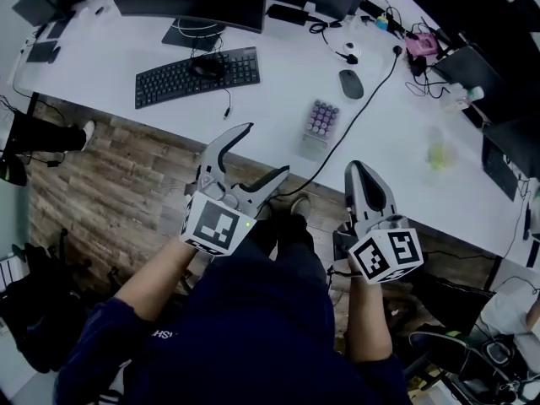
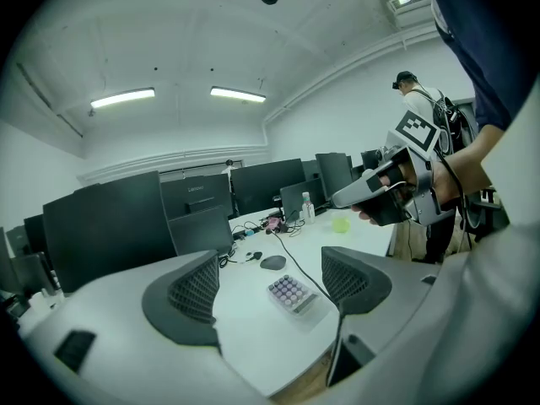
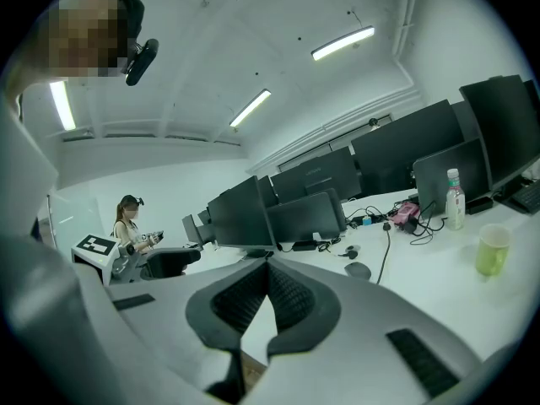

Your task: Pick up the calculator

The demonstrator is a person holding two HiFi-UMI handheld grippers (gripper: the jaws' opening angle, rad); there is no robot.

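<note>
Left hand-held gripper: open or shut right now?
Open: the left hand-held gripper shows its jaws wide apart in its own view, gripping nothing; the calculator lies on the desk beyond.

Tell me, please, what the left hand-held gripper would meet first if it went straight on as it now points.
Most likely the calculator on the white desk, framed between the open jaws of the left hand-held gripper; depth is unclear.

You have bare bench (image 1: pixel 253 133) open on the calculator's (image 1: pixel 321 121) left; a black cable (image 1: pixel 363 112) runs just beside its right edge.
</note>
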